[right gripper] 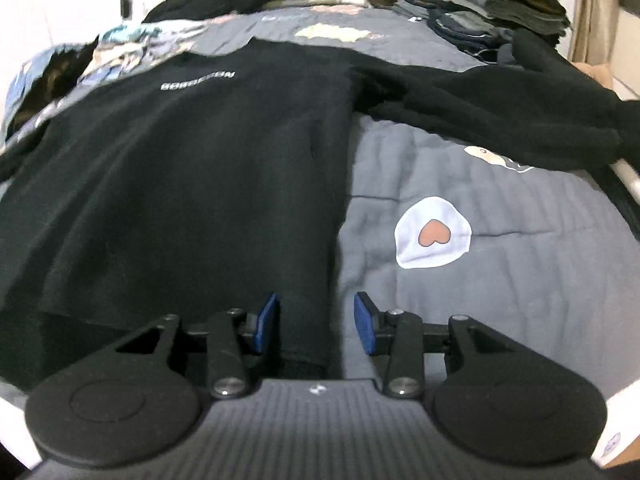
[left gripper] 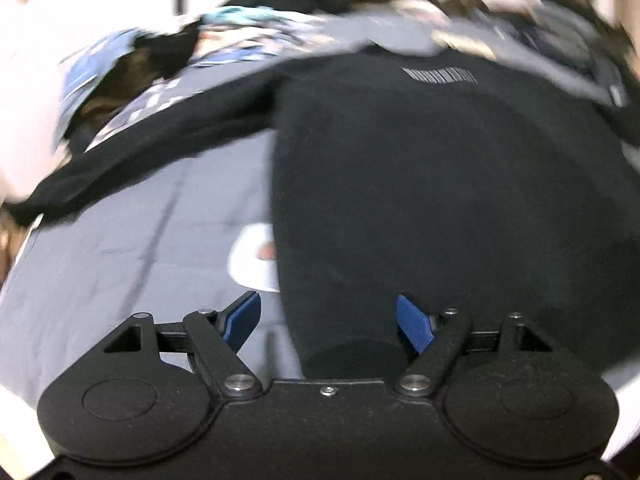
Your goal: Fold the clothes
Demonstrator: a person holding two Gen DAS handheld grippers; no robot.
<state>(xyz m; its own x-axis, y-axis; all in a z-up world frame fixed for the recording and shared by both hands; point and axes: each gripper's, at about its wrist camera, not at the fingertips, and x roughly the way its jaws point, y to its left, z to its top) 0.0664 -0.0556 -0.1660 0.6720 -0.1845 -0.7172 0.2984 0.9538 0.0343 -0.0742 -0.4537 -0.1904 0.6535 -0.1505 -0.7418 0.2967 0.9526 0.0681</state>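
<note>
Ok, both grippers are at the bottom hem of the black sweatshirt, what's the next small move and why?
Probably shut both grippers on the black sweatshirt: left gripper and right gripper have open jaws straddling its hem corners, and it lies spread flat on the grey quilt, ready to lift.

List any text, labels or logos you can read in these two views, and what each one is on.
Chest print on the black sweatshirt: a single line of pale capital letters, too blurred to read in either view.
Grey bedcover: white patch with a heart sign, no words.
Small white mark on the right gripper body: a symbol, not readable.
Left gripper: no text visible.
</note>
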